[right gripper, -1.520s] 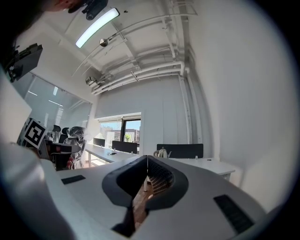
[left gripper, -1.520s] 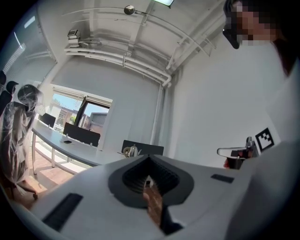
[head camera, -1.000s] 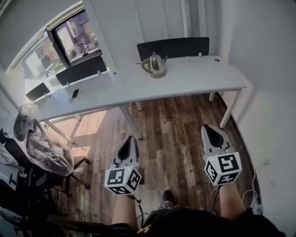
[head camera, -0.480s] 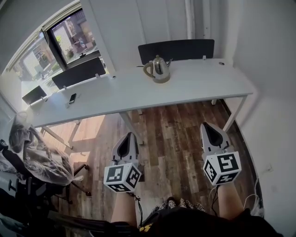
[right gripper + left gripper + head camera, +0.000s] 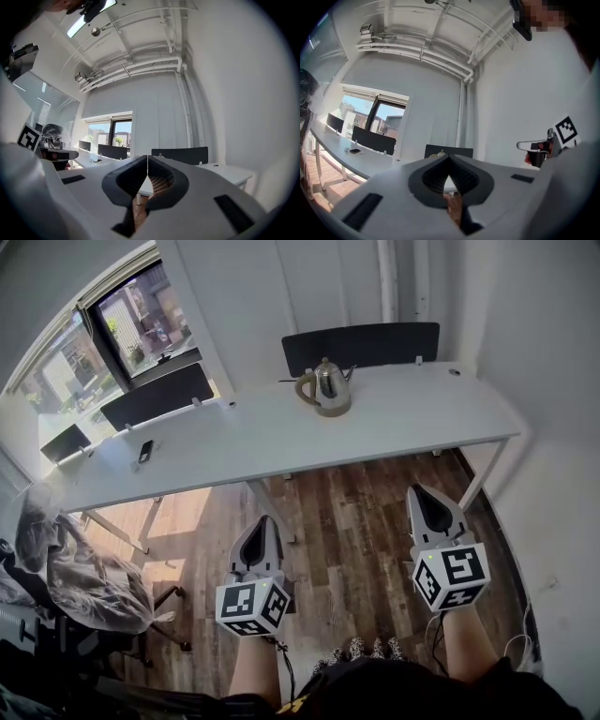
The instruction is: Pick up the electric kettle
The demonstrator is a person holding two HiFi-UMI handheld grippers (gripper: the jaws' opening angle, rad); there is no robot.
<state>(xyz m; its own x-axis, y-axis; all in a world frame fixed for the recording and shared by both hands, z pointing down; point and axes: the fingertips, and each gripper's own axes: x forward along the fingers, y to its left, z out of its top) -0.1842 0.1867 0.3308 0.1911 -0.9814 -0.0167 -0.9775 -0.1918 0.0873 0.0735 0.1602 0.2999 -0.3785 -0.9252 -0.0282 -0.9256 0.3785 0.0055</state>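
Observation:
A steel electric kettle (image 5: 328, 388) with a curved handle stands on the long white desk (image 5: 281, 427), toward its far side in the head view. Both grippers hang over the wooden floor, well short of the desk. My left gripper (image 5: 260, 524) is shut with nothing in it, its jaws touching at the tips (image 5: 449, 157). My right gripper (image 5: 425, 494) is likewise shut and empty, its tips meeting (image 5: 147, 158). In the left gripper view only the kettle's lid tip (image 5: 441, 152) peeks over the jaws. The right gripper view does not show the kettle.
Dark divider panels (image 5: 361, 341) stand along the desk's far edge. A phone (image 5: 145, 450) lies at the desk's left. An office chair under plastic wrap (image 5: 66, 568) stands at the left. White desk legs (image 5: 272, 507) and a wall on the right (image 5: 553, 381) bound the floor space.
Both grippers have moved forward toward the desk, still shut. The desk and kettle sit slightly nearer in the head view.

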